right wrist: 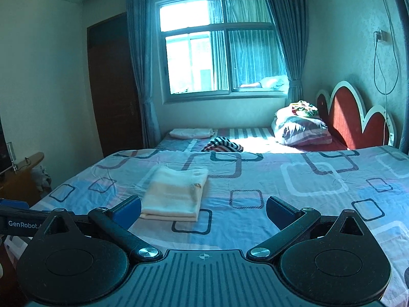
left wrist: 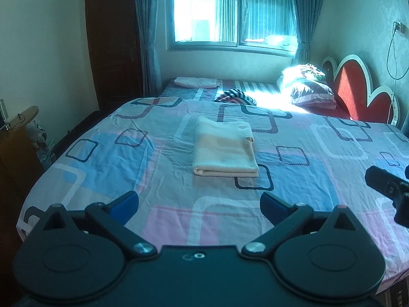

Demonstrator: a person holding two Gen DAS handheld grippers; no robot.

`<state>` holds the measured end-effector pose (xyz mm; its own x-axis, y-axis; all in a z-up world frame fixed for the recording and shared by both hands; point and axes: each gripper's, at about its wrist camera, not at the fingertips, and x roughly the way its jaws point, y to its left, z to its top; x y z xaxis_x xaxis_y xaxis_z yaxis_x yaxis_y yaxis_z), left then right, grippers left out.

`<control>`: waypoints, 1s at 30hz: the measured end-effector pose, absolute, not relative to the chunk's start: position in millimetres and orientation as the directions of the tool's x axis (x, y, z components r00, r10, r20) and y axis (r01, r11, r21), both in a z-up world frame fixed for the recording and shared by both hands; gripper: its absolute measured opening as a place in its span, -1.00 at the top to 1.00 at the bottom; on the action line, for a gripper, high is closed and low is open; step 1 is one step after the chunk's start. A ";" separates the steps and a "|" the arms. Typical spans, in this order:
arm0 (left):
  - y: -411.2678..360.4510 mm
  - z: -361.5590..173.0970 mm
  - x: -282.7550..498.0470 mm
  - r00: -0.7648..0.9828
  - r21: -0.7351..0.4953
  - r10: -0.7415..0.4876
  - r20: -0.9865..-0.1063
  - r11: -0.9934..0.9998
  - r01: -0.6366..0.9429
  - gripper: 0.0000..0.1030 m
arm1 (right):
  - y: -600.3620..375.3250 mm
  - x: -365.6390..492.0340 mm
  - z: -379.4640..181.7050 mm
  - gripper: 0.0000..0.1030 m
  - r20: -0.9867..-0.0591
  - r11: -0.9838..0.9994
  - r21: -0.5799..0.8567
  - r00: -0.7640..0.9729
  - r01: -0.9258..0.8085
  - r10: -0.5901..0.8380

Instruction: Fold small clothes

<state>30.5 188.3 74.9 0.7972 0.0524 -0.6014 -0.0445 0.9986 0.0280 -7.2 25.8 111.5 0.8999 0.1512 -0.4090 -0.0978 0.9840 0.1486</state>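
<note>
A small cream garment [left wrist: 225, 149] lies folded into a neat rectangle in the middle of the patterned bedsheet [left wrist: 102, 158]; it also shows in the right wrist view [right wrist: 175, 194]. My left gripper [left wrist: 199, 204] is open and empty, held above the sheet in front of the garment. My right gripper [right wrist: 203, 211] is open and empty, held in front and to the right of the garment. The right gripper's body [left wrist: 388, 189] shows at the right edge of the left wrist view. A striped garment [left wrist: 236, 96] lies crumpled farther back.
Another folded pale cloth [left wrist: 195, 81] lies at the far left of the bed. Pillows [left wrist: 310, 90] are piled by the red heart-shaped headboard [left wrist: 358, 89]. A wooden cabinet [left wrist: 15, 153] stands left of the bed. A window with curtains is behind.
</note>
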 end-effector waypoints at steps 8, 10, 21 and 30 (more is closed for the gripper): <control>186.6 73.7 25.8 0.800 0.028 0.054 -0.597 0.999 -0.047 -0.97 | 20.3 -13.6 112.6 -0.99 -0.403 0.984 0.151 0.903 -0.098 0.152; 185.8 73.7 25.5 0.800 0.029 0.056 -0.597 0.998 -0.048 -0.97 | 19.8 -13.5 111.8 -0.99 -0.404 0.984 0.148 0.902 -0.100 0.152; 180.5 74.3 25.9 0.804 0.042 0.065 -0.592 0.998 -0.051 -0.97 | 20.2 -12.3 110.4 -0.99 -0.404 0.983 0.148 0.901 -0.107 0.159; 179.3 73.9 27.0 0.803 0.042 0.067 -0.592 0.998 -0.052 -0.97 | 19.7 -12.1 109.4 -0.99 -0.408 0.982 0.149 0.897 -0.119 0.171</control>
